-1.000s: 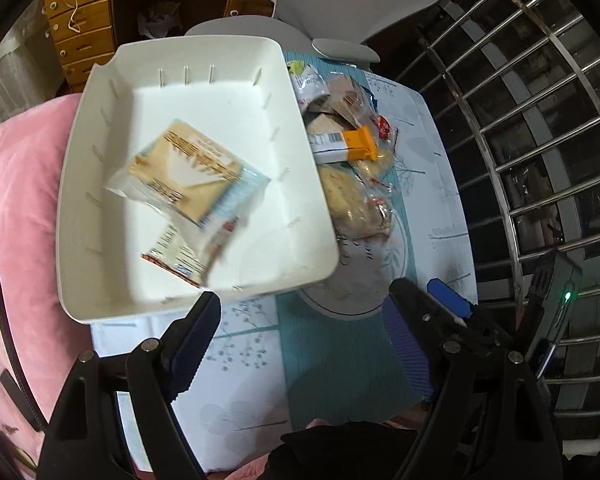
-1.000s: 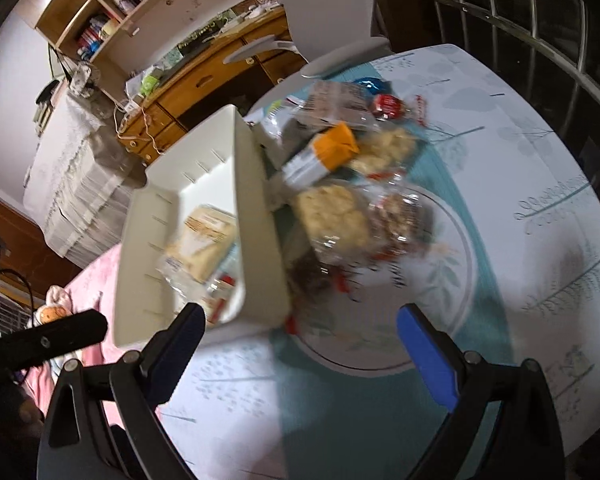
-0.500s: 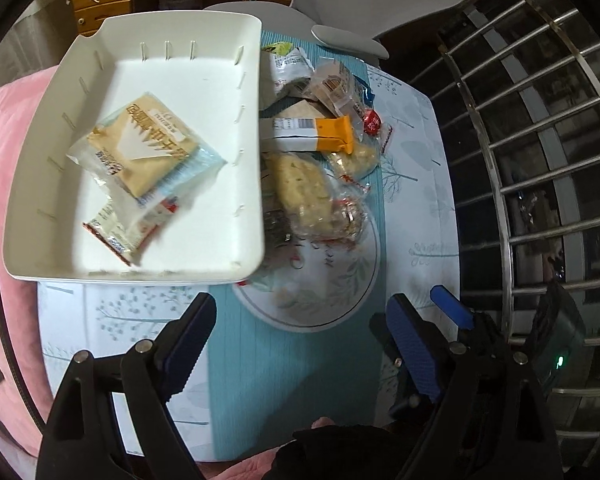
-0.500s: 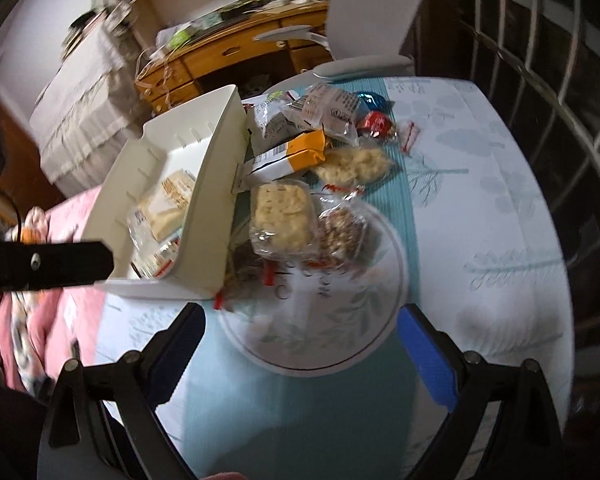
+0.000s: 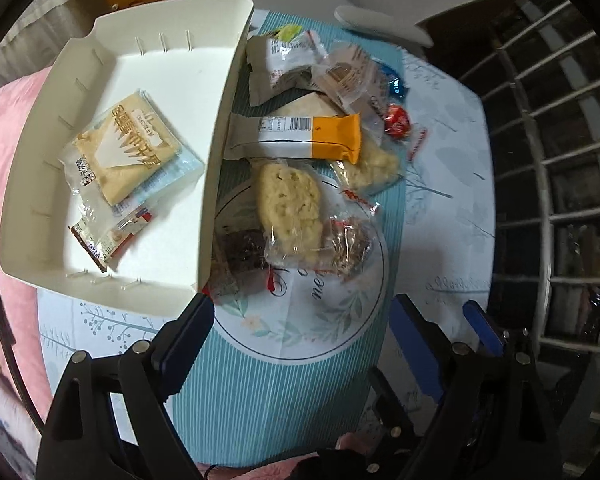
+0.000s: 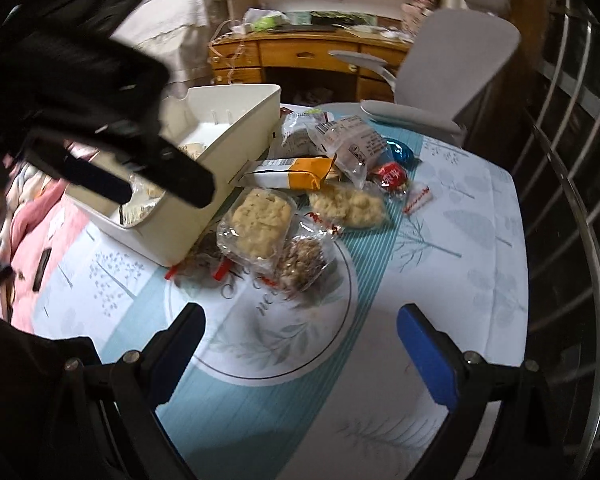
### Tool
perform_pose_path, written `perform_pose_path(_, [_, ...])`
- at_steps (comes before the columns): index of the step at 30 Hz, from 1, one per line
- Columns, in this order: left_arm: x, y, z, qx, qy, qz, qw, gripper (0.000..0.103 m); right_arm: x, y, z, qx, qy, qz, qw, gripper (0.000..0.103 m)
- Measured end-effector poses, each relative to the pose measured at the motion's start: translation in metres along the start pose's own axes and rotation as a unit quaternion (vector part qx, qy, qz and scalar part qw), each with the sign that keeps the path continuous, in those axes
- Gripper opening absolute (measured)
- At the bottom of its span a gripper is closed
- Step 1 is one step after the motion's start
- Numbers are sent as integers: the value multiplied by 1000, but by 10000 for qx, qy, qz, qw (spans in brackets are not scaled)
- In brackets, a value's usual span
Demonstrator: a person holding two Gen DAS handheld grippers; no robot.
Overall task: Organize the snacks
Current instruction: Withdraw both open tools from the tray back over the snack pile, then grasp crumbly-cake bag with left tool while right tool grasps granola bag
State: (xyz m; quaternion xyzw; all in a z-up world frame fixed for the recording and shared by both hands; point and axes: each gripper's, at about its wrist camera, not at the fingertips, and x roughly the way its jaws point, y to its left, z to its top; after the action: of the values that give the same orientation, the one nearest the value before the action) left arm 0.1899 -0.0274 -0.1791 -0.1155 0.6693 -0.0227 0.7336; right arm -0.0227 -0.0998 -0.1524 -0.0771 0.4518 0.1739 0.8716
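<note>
A white plastic bin (image 5: 224,128) sits at the table's left and holds a tan cracker packet (image 5: 126,146) and a small wrapped snack (image 5: 108,236). Beside its right wall lies a pile of snacks: a white-and-orange bar (image 5: 300,136), a pale rice cake in clear wrap (image 5: 290,204), a dark brownie packet (image 5: 240,248), a nut bar (image 5: 346,246) and a red candy (image 5: 396,120). My left gripper (image 5: 300,344) is open and empty above the near table. My right gripper (image 6: 300,348) is open and empty, near the pile (image 6: 260,216). The bin also shows in the right wrist view (image 6: 204,200).
The table wears a teal and white cloth (image 5: 260,400) with a round plate print. A grey office chair (image 6: 440,68) and a wooden desk (image 6: 300,56) stand behind it. A metal railing (image 5: 560,160) runs along the right. A pink cushion (image 5: 4,160) lies left.
Both grippers have moved closer over the table and swung right, so the snack pile now fills the middle of the views. The left gripper now crosses the right wrist view's upper left. Nothing was grasped.
</note>
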Motion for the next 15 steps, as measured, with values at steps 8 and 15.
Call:
perform_pose_path(8, [34,-26,35,3,438,727,9964,88,27,-4,-7,-770,-215,99,9968,97])
perform_pose_path(15, [74,-40,60,160,846,1358,9870,88,56,2,-13,-1335,-393,190,9901,97])
